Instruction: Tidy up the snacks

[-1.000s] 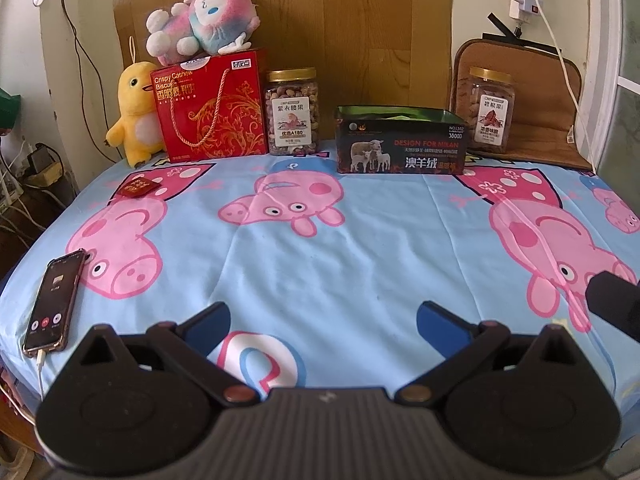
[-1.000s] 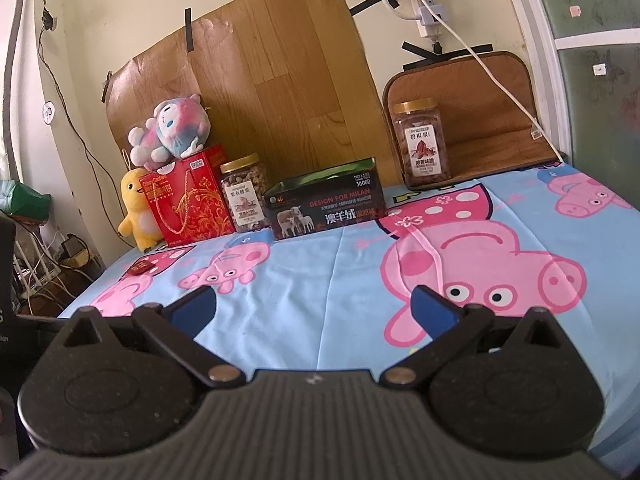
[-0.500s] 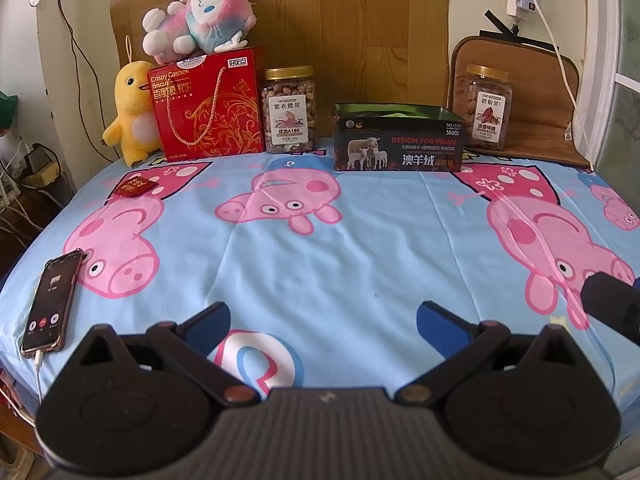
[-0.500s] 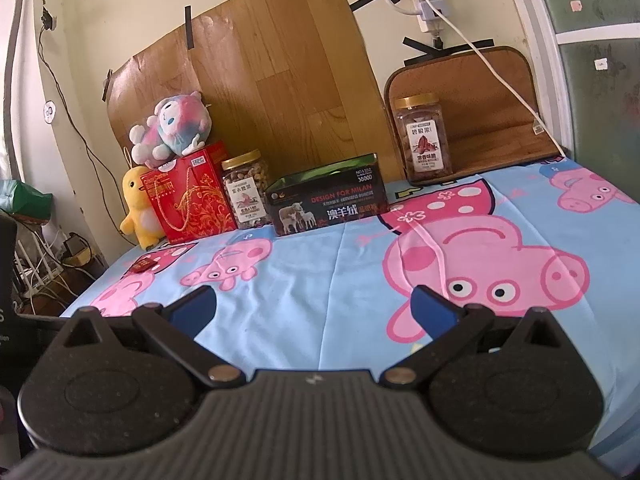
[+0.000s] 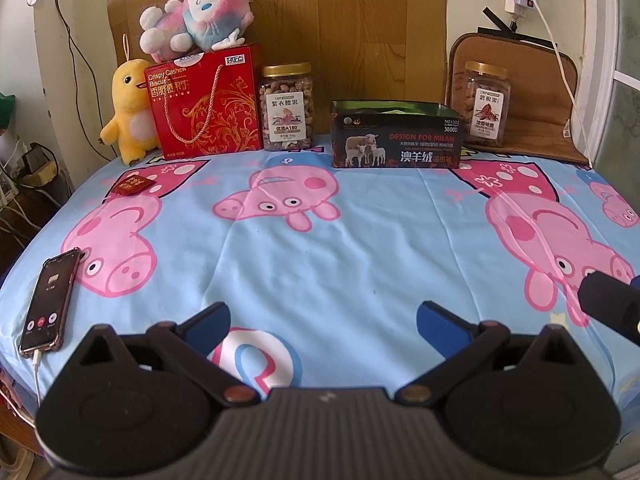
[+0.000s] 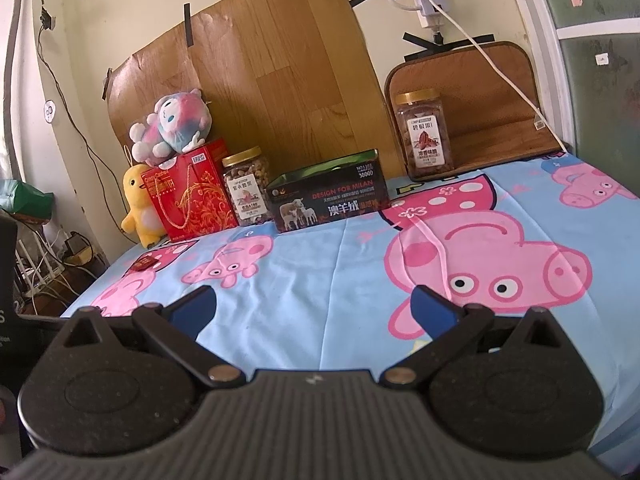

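Note:
Along the far edge of the blue pig-print cloth stand a red biscuit box, a nut jar with a gold lid, an open dark tin box and, far right, a second jar. A small red packet lies at the left. My left gripper and right gripper are both open and hold nothing, low over the near edge, well short of the snacks.
A pink-blue plush sits on the red box, a yellow duck plush beside it. A phone on a cable lies near the left edge. A brown cushion leans behind the right jar. Cables hang on the wall.
Both wrist views have risen and drawn back slightly, so the snacks sit a little lower in frame. Nothing on the cloth has moved, and both grippers stay open.

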{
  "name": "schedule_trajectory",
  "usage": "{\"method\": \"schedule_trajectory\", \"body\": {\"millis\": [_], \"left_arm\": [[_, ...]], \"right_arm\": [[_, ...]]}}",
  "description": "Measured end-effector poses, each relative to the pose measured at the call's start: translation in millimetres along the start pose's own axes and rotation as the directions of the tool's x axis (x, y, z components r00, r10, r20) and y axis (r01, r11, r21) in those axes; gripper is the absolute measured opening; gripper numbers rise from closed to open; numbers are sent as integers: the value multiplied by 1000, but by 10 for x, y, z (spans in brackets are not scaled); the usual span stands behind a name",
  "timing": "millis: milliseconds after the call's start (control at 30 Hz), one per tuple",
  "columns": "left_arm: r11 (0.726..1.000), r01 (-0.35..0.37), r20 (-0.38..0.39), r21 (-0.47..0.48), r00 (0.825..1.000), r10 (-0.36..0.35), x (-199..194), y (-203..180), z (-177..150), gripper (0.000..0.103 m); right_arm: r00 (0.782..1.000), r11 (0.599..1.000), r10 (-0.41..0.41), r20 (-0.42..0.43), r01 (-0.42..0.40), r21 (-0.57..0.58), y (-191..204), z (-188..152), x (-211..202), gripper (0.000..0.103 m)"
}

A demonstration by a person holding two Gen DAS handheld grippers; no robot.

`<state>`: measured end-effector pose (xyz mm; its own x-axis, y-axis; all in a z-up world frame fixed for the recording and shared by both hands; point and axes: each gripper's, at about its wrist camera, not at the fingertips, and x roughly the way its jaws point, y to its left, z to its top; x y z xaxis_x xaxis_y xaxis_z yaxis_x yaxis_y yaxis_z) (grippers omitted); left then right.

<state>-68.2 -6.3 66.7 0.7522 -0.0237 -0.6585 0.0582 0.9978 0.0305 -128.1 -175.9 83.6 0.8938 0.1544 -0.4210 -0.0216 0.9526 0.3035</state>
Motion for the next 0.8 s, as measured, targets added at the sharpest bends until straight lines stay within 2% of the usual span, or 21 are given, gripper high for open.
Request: {"method": "schedule_trajectory", "body": {"millis": [800], "left_arm": [[1000,-4,2,3,1000,4,-4,4,6,103]], "right_arm": [[1000,1000,13,3,-13,0,-10,-5,-4,103]]}}
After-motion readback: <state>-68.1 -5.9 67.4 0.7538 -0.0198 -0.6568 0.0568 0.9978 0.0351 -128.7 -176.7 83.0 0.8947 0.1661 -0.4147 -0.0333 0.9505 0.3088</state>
